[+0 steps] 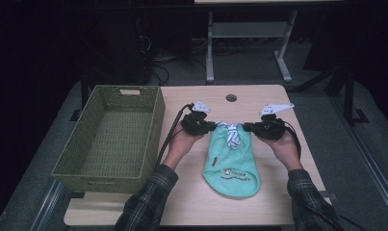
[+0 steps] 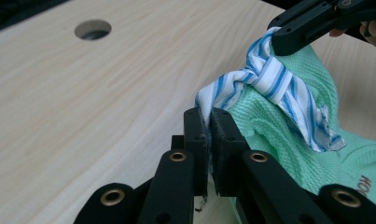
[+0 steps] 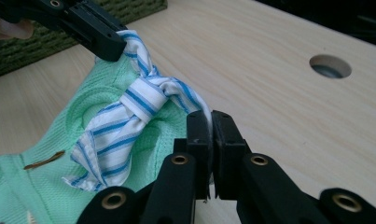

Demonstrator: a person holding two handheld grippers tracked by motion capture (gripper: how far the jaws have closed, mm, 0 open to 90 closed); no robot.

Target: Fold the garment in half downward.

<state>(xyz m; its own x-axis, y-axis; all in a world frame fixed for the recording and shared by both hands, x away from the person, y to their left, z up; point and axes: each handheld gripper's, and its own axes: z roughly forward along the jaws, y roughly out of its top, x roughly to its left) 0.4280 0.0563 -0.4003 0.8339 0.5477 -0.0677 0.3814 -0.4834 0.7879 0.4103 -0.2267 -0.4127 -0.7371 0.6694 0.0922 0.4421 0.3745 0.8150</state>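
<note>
A light wooden table (image 1: pixel 288 163) carries the scene, with a green woven basket (image 1: pixel 112 137) standing open just beyond the left gripper (image 1: pixel 212 126), on its outer side. Between the two grippers lies a mint-green garment (image 1: pixel 232 166), its long axis running from the jaws back toward the person, rounded hem nearest the sleeves. Across its far end stretches a knotted blue-and-white striped tie (image 1: pixel 233 135). The left gripper's jaws are pressed together, pinching one end of the tie; the right gripper (image 1: pixel 247 127) pinches the other end. A round cable hole (image 1: pixel 231 98) sits beyond both grippers.
</note>
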